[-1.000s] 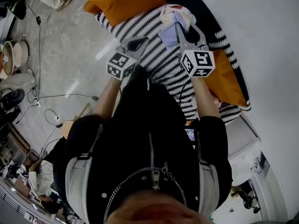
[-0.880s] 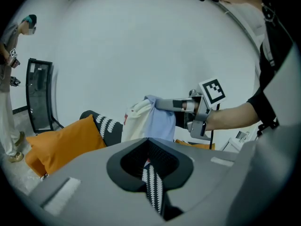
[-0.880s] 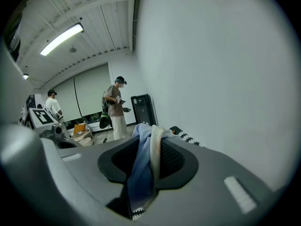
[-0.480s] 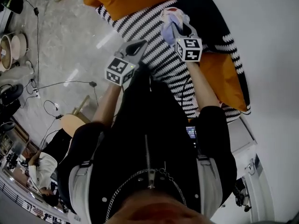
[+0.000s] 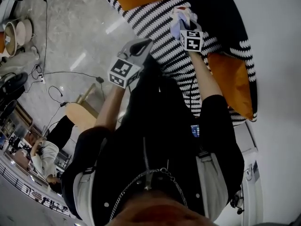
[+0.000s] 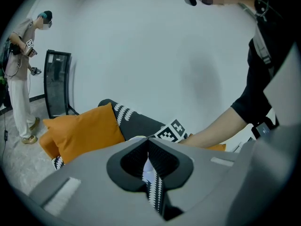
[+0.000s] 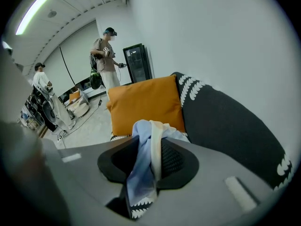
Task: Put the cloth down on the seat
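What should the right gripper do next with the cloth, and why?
Probably lower the right gripper a little more toward the striped seat before opening. Its jaws are clamped on the bunched cloth, which is over the seat, but no view shows whether it rests there yet. Releasing once it rests should keep it where it is meant to lie.
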Tool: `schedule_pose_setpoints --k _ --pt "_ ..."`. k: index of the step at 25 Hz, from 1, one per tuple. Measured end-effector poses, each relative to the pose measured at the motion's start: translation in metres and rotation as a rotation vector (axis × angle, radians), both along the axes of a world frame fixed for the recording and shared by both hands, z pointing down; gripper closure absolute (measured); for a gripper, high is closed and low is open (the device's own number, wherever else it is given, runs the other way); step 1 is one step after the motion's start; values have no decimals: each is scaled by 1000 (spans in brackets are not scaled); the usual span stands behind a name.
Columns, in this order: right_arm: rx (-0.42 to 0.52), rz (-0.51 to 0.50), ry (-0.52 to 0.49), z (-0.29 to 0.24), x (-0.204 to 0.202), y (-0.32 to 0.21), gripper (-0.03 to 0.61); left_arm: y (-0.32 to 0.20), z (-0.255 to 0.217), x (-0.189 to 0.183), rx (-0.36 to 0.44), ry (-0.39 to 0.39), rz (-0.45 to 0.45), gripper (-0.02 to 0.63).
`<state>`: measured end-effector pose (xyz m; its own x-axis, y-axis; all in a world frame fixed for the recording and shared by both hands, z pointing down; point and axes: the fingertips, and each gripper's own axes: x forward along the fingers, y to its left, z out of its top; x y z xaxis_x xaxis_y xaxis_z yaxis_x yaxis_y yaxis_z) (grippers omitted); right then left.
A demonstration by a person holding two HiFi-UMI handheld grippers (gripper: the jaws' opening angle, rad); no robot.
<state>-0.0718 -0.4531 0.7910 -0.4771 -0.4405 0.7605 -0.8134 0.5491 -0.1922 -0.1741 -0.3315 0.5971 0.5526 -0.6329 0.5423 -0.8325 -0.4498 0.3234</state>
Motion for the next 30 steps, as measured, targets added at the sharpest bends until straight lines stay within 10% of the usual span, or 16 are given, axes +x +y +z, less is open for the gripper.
schedule_pose_setpoints --k 21,30 --pt "-137 -19 96 71 15 26 407 -1 12 7 -46 13 -26 601" --pt "-99 -11 129 50 28 34 485 0 5 20 -33 33 -37 601"
